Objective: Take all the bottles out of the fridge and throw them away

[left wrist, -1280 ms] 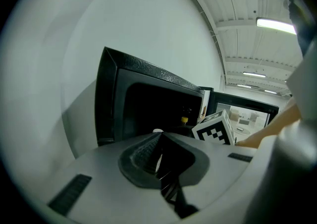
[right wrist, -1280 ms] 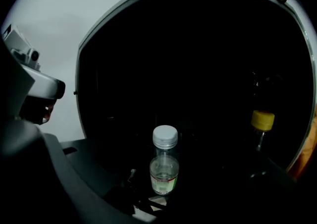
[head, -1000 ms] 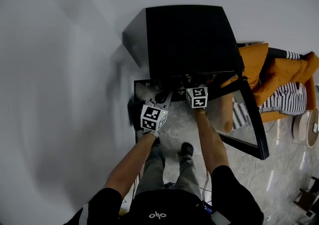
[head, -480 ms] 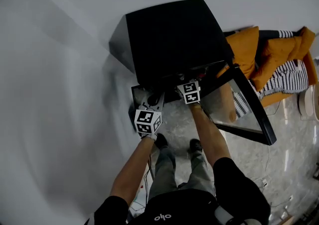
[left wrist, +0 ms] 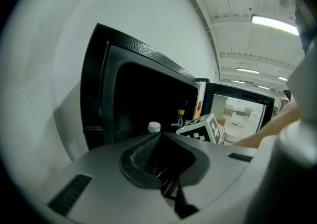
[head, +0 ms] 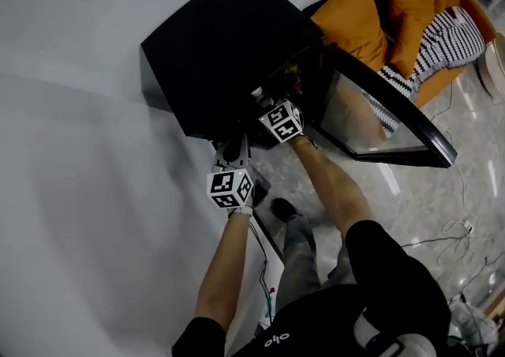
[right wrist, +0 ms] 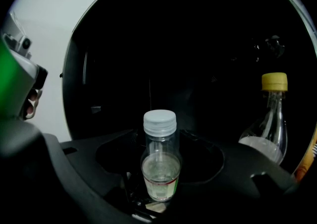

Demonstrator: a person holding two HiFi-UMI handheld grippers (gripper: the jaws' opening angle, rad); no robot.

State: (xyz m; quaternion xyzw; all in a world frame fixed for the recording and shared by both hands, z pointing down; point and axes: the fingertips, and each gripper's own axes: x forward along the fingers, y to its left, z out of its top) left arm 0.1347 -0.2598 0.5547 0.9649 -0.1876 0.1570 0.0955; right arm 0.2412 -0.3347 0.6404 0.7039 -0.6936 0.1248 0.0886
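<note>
Target dead centre: the white-capped bottle [right wrist: 159,168] stands in the fridge [head: 229,47] between our right gripper's [right wrist: 159,141] wide jaws, seemingly ungripped. We should close squarely on its body below the cap, then draw it straight back. Left gripper [left wrist: 158,136] hangs outside, jaws together, empty.

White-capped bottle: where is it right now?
Right gripper view, centre: the white-capped bottle stands inside the fridge, between the open jaws of the right gripper, left of the yellow-capped bottle.
</note>
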